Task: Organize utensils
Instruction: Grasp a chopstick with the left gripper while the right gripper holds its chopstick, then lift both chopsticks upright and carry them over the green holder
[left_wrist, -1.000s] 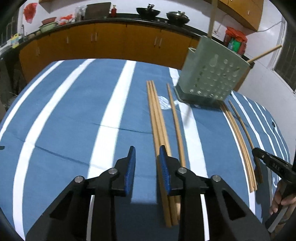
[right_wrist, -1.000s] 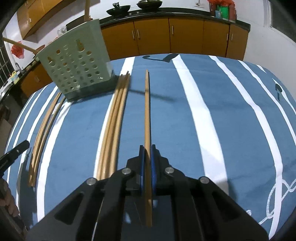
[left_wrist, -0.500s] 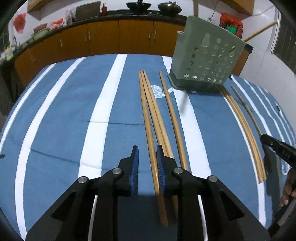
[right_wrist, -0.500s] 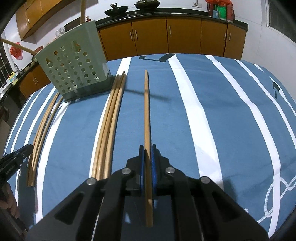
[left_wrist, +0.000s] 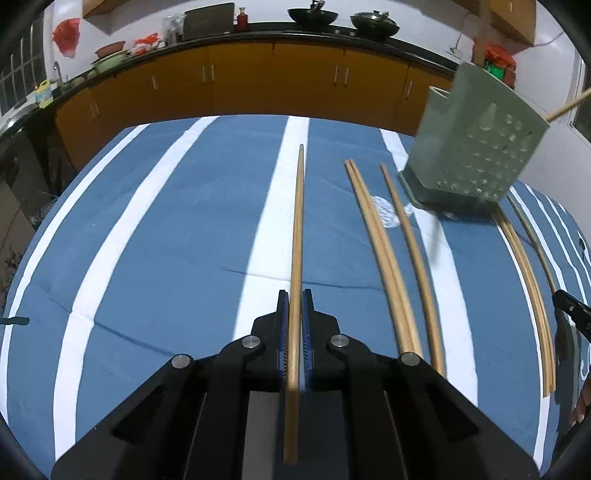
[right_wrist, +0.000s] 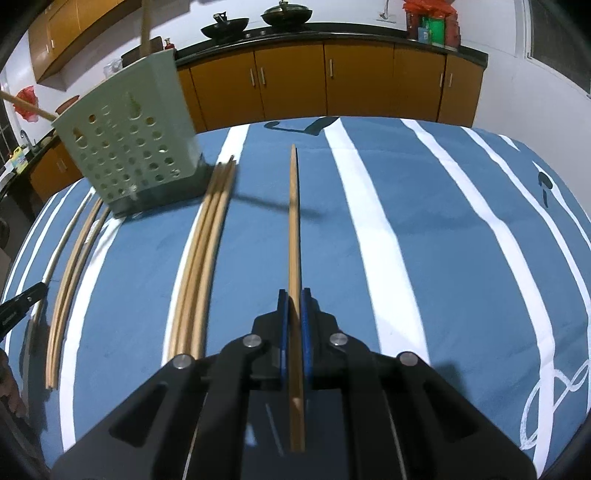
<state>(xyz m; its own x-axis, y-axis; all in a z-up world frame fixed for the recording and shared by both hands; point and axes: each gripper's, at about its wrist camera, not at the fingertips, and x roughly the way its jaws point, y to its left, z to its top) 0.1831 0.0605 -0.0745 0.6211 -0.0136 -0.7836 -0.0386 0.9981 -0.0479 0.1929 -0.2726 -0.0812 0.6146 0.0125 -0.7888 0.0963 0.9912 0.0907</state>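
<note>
Left gripper (left_wrist: 293, 306) and right gripper (right_wrist: 293, 306) each clenched on one chopstick (left_wrist: 297, 236), green holder (left_wrist: 472, 147) at two o'clock; advisable: lift level, tip points down into holder.

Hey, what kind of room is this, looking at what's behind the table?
Most likely a home kitchen. A dark countertop runs along the back wall over orange-brown cabinets, two woks sit on it, and wall cupboards hang above. In front is a table with a blue striped cloth and a green utensil holder.
</note>
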